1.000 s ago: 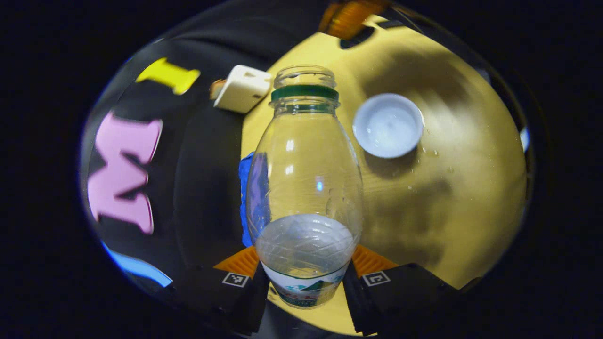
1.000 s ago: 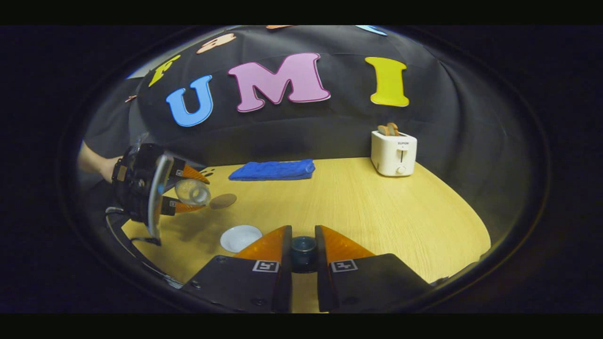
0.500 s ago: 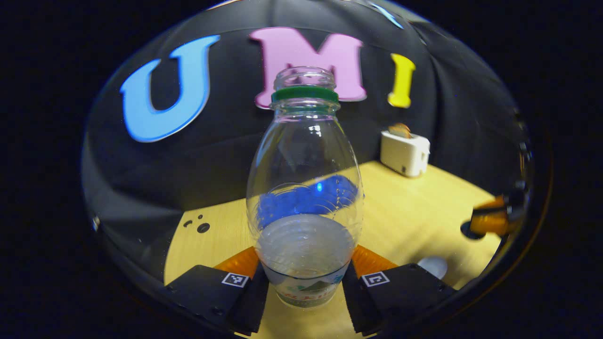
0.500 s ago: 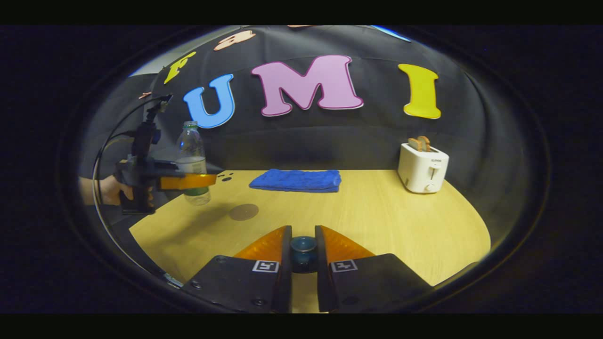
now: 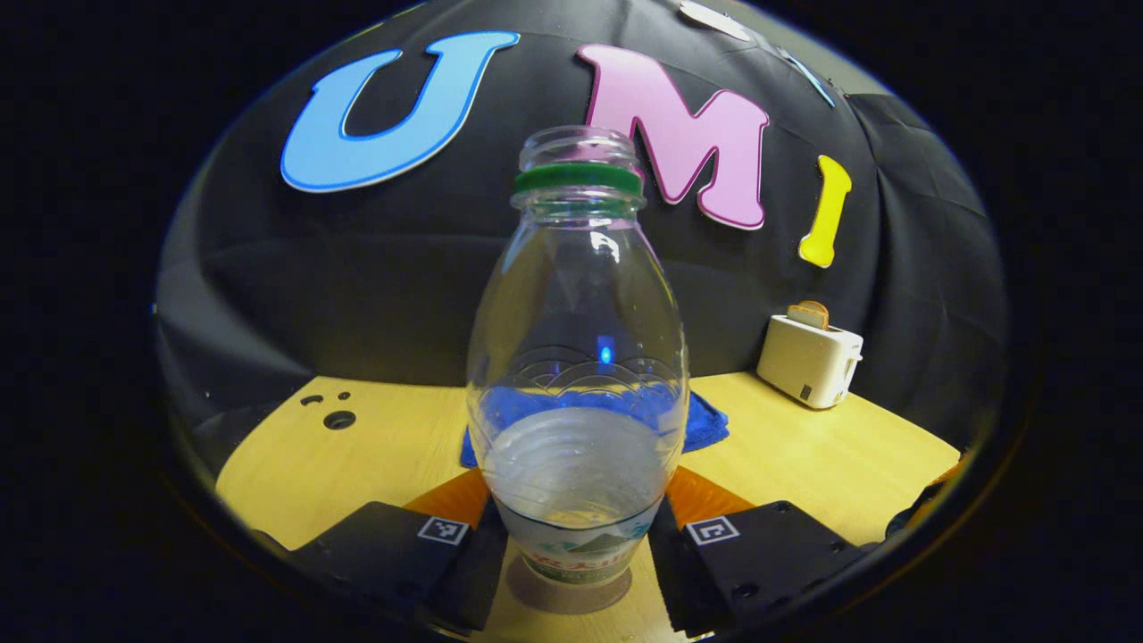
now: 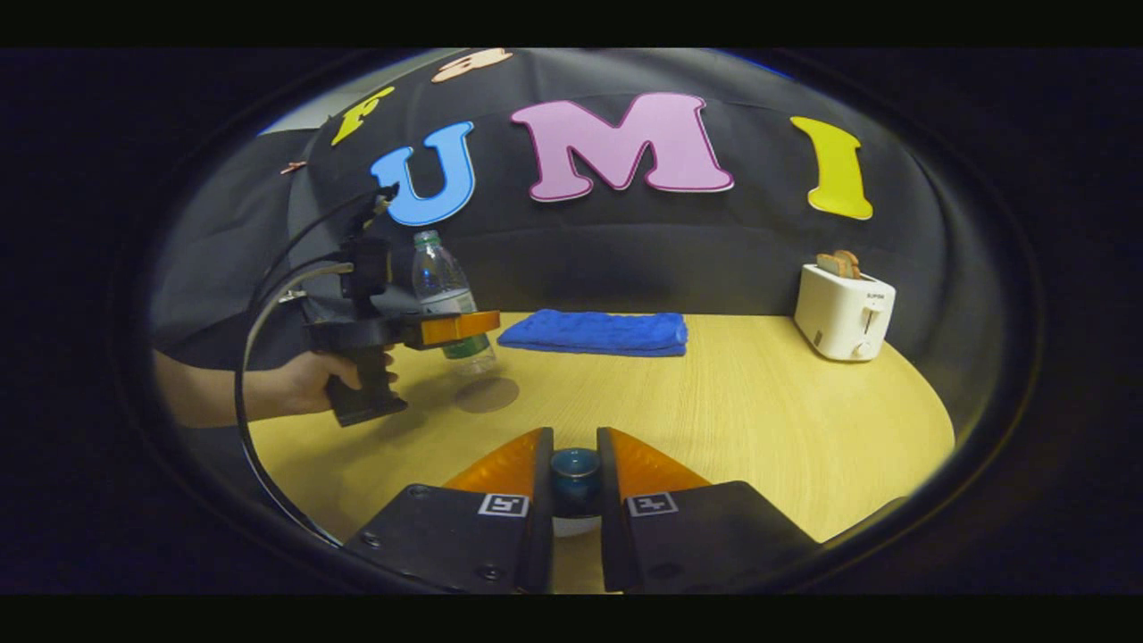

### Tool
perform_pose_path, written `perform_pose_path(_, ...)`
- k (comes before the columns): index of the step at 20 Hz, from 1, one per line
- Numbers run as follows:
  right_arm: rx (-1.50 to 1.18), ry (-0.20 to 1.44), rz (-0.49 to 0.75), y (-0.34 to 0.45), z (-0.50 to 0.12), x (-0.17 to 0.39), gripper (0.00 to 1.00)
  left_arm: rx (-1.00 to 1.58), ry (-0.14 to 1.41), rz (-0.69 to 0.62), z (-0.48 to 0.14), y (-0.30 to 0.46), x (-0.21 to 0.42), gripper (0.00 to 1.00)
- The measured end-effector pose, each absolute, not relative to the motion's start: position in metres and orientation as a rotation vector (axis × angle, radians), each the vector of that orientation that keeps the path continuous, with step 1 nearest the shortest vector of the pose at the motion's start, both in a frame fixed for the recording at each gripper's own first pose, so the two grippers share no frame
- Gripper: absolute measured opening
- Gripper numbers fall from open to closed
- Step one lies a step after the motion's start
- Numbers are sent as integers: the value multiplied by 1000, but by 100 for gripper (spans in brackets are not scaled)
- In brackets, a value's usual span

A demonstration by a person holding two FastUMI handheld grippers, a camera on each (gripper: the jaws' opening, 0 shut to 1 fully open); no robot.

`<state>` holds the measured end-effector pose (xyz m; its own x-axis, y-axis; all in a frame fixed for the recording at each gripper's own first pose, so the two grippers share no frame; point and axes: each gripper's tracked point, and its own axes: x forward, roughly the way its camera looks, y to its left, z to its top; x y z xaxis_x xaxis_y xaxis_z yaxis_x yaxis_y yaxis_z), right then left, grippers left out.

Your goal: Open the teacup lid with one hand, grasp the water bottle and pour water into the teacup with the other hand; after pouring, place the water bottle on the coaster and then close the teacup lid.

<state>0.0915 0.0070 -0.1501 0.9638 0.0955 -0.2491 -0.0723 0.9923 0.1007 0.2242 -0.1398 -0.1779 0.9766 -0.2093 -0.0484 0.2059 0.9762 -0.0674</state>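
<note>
Two grippers: left gripper [image 5: 579, 527] jaws clamp one water bottle [image 5: 577, 357], right gripper [image 6: 575, 482] jaws grip one teacup lid [image 6: 575, 469].

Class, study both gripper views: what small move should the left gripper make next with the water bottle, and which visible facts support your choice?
Probably lower the water bottle straight down onto the coaster. The left gripper grips the bottle upright just over the coaster, apparently not yet resting on it. The right gripper holds the teacup lid for later.
</note>
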Motion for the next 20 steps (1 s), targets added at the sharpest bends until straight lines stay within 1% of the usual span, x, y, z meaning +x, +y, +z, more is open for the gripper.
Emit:
perform_pose_path(6, 110, 254, 83, 17, -169, 92, 25, -67, 83, -225, -205, -153, 233, 74)
perform_pose_path(7, 113, 257, 86, 19, -170, 92, 25, -59, 91, -230, -208, -154, 234, 76)
perform_pose_path(12, 107, 254, 91, 23, -169, 93, 25, -16, 96, -247, -213, -161, 226, 81)
perform_pose_path(13, 105, 252, 90, 22, -168, 93, 25, -7, 98, -233, -215, -159, 224, 92)
perform_pose_path(15, 104, 251, 90, 22, -168, 92, 25, -8, 142, -196, -225, -154, 218, 98)
perform_pose_path(20, 102, 242, 96, 23, -166, 92, 25, -57, 195, -150, -243, -143, 180, 98)
